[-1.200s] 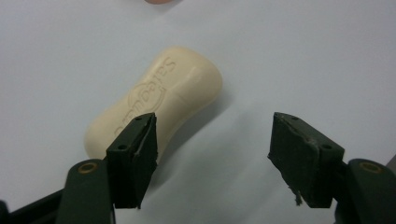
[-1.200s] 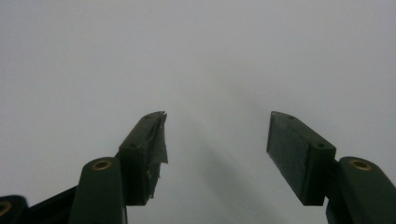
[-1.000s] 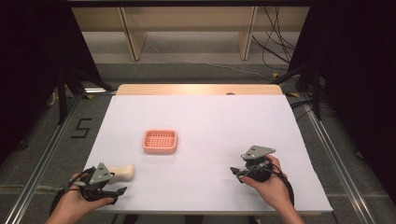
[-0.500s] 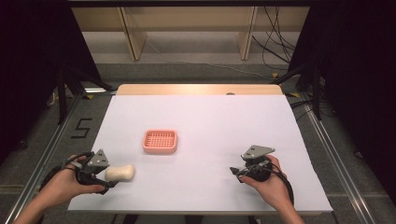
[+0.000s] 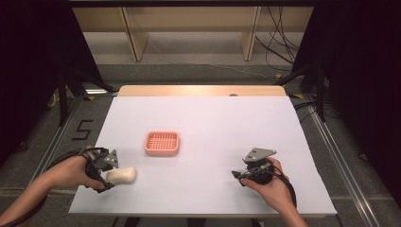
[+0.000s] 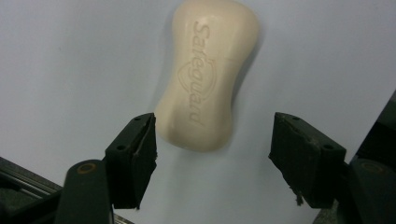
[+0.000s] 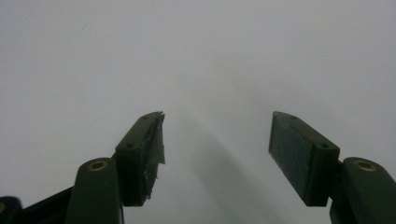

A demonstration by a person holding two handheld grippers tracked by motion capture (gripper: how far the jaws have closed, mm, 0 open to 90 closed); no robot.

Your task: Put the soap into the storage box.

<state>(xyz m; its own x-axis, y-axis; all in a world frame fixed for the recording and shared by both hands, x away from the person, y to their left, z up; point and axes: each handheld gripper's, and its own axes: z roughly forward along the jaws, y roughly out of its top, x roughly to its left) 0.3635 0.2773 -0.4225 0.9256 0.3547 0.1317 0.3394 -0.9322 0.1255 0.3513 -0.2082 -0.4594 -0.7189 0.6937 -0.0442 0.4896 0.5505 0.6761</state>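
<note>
Soap (image 6: 208, 77): cream moulded bar, lying flat on the white worktop (image 5: 213, 123), left of and nearer than the pink dish (image 5: 162, 143), near the worktop's left front corner.
Handling: judged hard, smooth, likely slippery; light; waisted middle narrower than the rounded ends.
Hold point: best across the waist, pads on the two long sides, not on the curved ends.
Left gripper (image 6: 212, 154): lying low and level just left of the soap, pointing along it; near end of the bar between the jaws.
Left jaws: spread wide, just narrowed a little, pads clear of the soap.
Right gripper (image 5: 242, 175): well right of the dish, resting low in the hand.
Right jaws: apart, nothing between.
</note>
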